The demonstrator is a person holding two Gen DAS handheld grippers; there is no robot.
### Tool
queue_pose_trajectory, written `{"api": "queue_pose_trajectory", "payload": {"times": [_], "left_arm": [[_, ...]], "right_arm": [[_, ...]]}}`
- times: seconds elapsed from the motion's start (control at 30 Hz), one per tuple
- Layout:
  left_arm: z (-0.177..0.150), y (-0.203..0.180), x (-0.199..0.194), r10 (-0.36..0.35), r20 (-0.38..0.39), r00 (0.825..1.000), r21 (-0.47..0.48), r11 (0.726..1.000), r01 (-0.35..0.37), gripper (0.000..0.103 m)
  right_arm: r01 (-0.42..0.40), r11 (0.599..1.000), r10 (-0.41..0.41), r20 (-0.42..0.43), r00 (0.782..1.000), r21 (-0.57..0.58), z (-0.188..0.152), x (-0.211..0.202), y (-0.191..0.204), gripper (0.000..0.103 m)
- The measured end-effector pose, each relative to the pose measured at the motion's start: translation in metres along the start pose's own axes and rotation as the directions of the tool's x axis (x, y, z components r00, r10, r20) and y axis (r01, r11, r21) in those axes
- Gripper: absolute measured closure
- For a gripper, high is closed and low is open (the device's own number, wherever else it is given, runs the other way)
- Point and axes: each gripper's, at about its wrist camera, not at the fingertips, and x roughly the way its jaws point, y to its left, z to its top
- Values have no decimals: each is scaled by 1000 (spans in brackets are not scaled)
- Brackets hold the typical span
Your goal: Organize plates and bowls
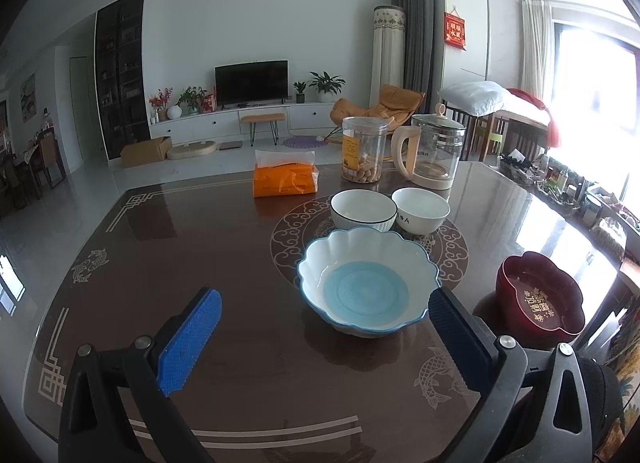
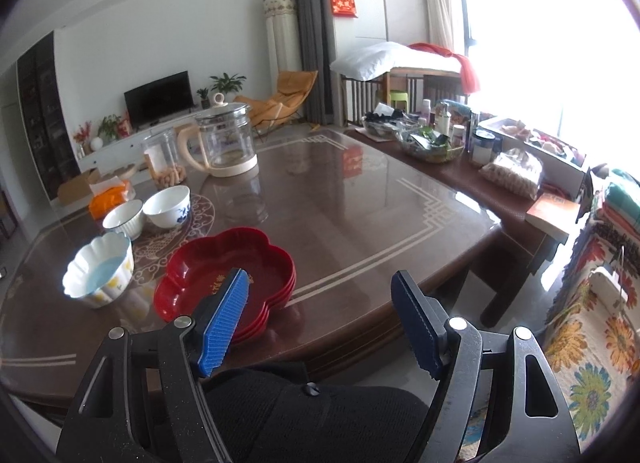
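Both pairs of jaws stand wide apart with nothing clamped between them. From the left wrist view, the left gripper [image 1: 324, 327] faces the scalloped blue-and-white bowl [image 1: 366, 283], whose near rim lies between the two pads without touching either. The right gripper [image 2: 320, 303] hangs at the table's near edge, its left pad over the stack of red flower-shaped plates [image 2: 228, 267], which sit close to that edge.

The scalloped rim looks thin and glazed, so a pinch on one lobe could slip or tip the bowl. A nudge to the red stack might push it off the edge. Two small white bowls [image 1: 362, 209] [image 1: 420, 209] sit just behind and could be knocked.

Everything rests on a glossy dark table [image 1: 180, 263] with pale inlay, likely slick. Farther back stand a glass kettle [image 1: 434, 153], a snack jar [image 1: 364, 149] and an orange tissue pack [image 1: 285, 179], with a living room beyond.
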Motion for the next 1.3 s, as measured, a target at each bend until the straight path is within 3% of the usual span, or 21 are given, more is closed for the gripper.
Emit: {"api": "queue_pose_trajectory", "payload": {"times": [0.33, 0.4, 0.53, 0.63, 0.73, 0.87, 0.97, 1.1, 1.3], "left_arm": [[-3, -12, -3, 5, 26, 1000, 68, 998, -7, 0], [-5, -14, -3, -25, 19, 999, 67, 997, 24, 0], [-12, -32, -3, -156, -18, 988, 79, 984, 157, 0], [-18, -55, -1, -247, -51, 968, 100, 963, 251, 0], [-28, -82, 10, -358, -134, 924, 97, 923, 372, 0], [-43, -121, 27, -415, -226, 881, 130, 884, 449, 0], [-50, -141, 39, -433, -282, 856, 139, 865, 483, 0], [-50, -146, 50, -455, -326, 829, 87, 859, 505, 0], [-43, -147, 61, -485, -350, 802, 34, 849, 528, 0]], "right_arm": [[-39, 999, 37, -69, 997, -21, -5, 10, 8, 26], [-53, 998, 50, -82, 995, -27, -5, 12, 13, 26], [-95, 994, 88, -121, 989, -48, -7, 20, 27, 26], [-146, 987, 133, -172, 976, -60, -11, 30, 41, 26], [-172, 983, 156, -204, 966, -61, -18, 35, 52, 26], [-185, 981, 167, -223, 960, -61, -22, 36, 56, 26], [-178, 982, 160, -224, 961, -64, -23, 34, 54, 26], [-187, 980, 163, -259, 952, -70, -27, 36, 49, 26], [-191, 976, 155, -281, 947, -104, -32, 41, 53, 26]]}}
